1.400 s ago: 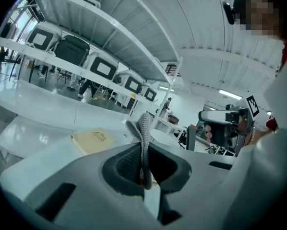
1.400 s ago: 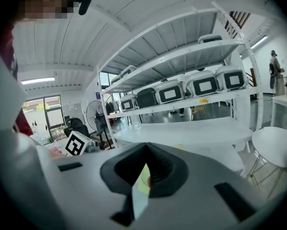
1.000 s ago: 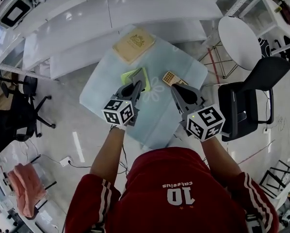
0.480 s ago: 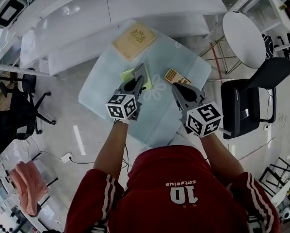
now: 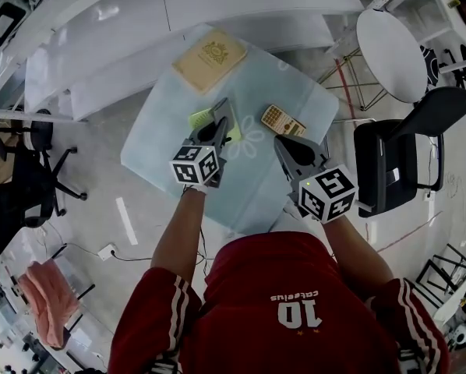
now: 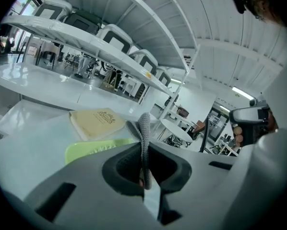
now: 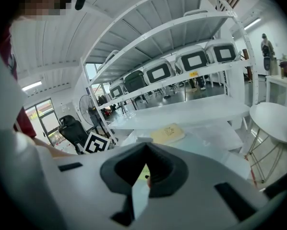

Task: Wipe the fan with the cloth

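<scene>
Worktop [image 5: 295, 100]: green fan [image 5: 199, 118] laid flat; judged light, slidable, best steadied at rim.
Left gripper [image 5: 224, 121]: soft cloth [image 6: 144, 126] pinched.
Right gripper [image 5: 284, 142]: fingers pressed together, empty.

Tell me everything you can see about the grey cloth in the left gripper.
The grey cloth is a small knitted-looking piece, folded into a narrow upright strip. The left gripper has its jaws shut on it, pinching its lower part, so the rounded top fold sticks up past the jaw tips. It is held above the table, with a green item behind and to its left. Only the jaws visibly touch it.
</scene>
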{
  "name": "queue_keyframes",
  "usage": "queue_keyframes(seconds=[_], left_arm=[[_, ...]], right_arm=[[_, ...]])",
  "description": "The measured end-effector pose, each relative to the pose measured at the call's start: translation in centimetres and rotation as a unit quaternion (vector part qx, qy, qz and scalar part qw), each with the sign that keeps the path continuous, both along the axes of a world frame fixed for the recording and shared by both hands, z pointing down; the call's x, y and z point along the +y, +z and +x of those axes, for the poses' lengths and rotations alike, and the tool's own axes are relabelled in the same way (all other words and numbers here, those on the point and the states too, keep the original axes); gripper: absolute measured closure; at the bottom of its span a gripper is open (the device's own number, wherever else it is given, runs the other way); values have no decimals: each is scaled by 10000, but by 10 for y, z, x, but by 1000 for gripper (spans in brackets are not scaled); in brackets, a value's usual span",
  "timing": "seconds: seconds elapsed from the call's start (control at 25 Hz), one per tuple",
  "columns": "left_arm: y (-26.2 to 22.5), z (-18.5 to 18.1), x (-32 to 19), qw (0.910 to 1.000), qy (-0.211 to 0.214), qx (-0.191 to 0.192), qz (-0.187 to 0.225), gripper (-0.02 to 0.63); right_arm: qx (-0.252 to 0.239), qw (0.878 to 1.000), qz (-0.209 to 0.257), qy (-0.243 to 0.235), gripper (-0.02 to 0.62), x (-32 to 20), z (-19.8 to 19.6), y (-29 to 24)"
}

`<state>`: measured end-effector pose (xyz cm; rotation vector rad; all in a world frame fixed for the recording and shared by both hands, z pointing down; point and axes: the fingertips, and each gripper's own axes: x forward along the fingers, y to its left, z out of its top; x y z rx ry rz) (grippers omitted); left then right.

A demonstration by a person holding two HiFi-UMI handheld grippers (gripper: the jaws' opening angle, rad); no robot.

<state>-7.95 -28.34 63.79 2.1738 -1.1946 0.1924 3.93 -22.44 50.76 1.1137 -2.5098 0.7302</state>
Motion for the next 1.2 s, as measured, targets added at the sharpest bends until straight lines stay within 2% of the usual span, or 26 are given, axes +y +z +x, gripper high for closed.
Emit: queue_keyframes(seconds=[0.52, 1.2], left_arm=[[21, 8, -6, 9998, -83, 84, -168, 586], [18, -13, -9, 9996, -241, 77, -149, 586]], right_arm=[[69, 9998, -173, 63, 591, 13, 11, 7], [135, 9998, -122, -62, 591, 18, 1, -1]])
